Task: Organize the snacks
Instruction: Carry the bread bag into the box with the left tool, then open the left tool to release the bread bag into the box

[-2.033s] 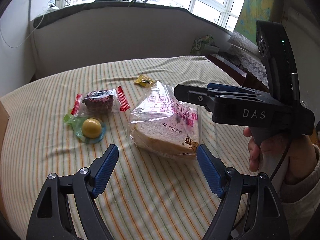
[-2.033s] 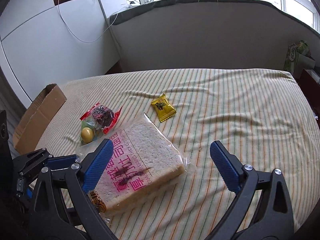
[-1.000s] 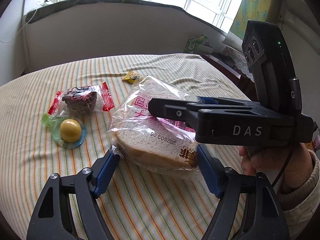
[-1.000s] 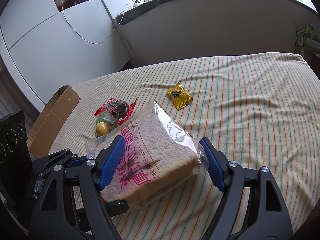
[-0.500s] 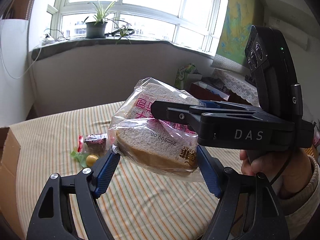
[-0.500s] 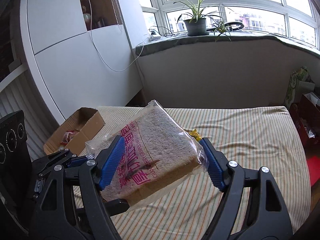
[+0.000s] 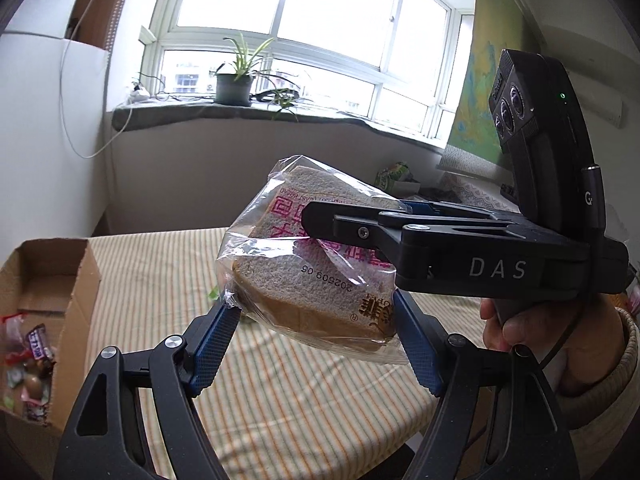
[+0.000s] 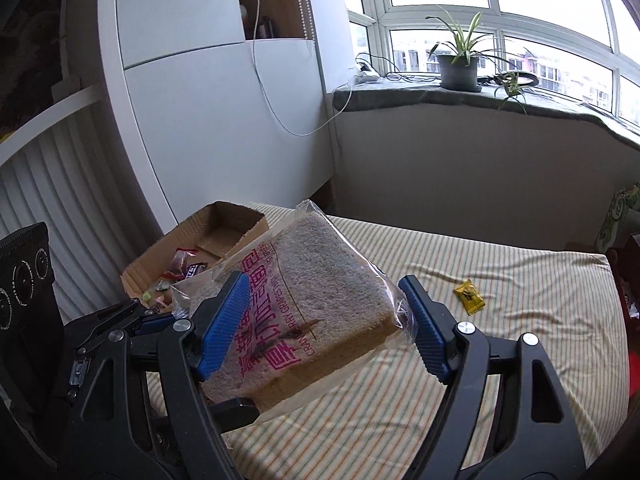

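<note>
Potted plant stood on windowsill w/ cables beside it. White cord hung down cabinet. Map hung on wall rt of window. Striped cloth lay wrinkled.

You have the bag of bread up in the air, tilted. The cardboard box with snacks sits open. One yellow candy lies on the bed.
</note>
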A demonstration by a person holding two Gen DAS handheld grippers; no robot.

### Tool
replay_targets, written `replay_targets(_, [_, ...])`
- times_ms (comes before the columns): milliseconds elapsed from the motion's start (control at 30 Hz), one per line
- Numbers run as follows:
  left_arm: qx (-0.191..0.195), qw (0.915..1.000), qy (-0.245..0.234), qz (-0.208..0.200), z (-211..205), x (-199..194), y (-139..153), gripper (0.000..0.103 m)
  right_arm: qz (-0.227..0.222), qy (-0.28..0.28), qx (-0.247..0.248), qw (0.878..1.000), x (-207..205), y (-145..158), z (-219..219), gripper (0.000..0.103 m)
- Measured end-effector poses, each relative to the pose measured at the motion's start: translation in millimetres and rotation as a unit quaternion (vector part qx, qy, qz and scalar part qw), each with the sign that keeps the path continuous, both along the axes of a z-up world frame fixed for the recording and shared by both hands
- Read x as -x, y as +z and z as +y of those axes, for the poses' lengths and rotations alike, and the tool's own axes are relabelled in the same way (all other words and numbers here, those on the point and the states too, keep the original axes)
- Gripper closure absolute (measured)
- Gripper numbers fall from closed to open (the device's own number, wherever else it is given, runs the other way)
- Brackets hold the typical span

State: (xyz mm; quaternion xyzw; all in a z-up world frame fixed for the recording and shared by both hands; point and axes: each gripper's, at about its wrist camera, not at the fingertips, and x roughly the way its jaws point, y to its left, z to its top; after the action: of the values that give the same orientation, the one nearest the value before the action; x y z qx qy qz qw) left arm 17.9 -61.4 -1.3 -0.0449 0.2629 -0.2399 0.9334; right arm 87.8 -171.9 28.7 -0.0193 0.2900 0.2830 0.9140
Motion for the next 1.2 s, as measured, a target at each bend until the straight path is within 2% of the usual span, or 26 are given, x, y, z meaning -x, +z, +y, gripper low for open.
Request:
replay_targets(233, [0.012,0.9961,0.087,0.007,75.8,5.0,-11.1,0.026,0.013,0.090,0.011,0.996,-13.5,-15.4,108.1,0.024])
replay_targets(367, [0.019,0.9896,0.142,0.017,126.2,10.4,-17.8,0.026,0.019,0.137,0.014,0.990,-17.0,-24.9,164.4,0.024])
replay_targets(533, [0.021,0.9802,0.195,0.026,171.7,17.3,-21.8,0.026,0.024,0.170,0.013,0.985,-21.2,-31.2,204.5,0.024])
replay_targets(867, [0.025,0.9739,0.223,0.034,196.0,7.0,-29.3,0.026,0.039,0.192,0.013,0.981,-43.0,-47.3,223.8,0.024])
replay_targets(967, [0.021,0.9714,0.233,0.044,198.9,2.5,-34.5,0.025,0.022,0.169,0.017,0.985,-54.3,-54.6,224.4,0.022])
replay_targets(1033, [0.017,0.9690,0.241,0.051,203.2,1.1,-39.0,0.024,0.024,0.169,0.000,0.985,-57.1,-57.4,219.3,0.022])
replay_targets(1100, [0.003,0.9630,0.266,0.046,207.3,4.3,-40.0,0.024,0.021,0.165,-0.002,0.986,-56.8,-61.2,214.1,0.021])
replay_targets(1200, [0.018,0.9554,0.292,0.042,222.4,9.1,-39.0,0.023,0.025,0.154,0.005,0.988,-57.9,-66.0,208.6,0.018])
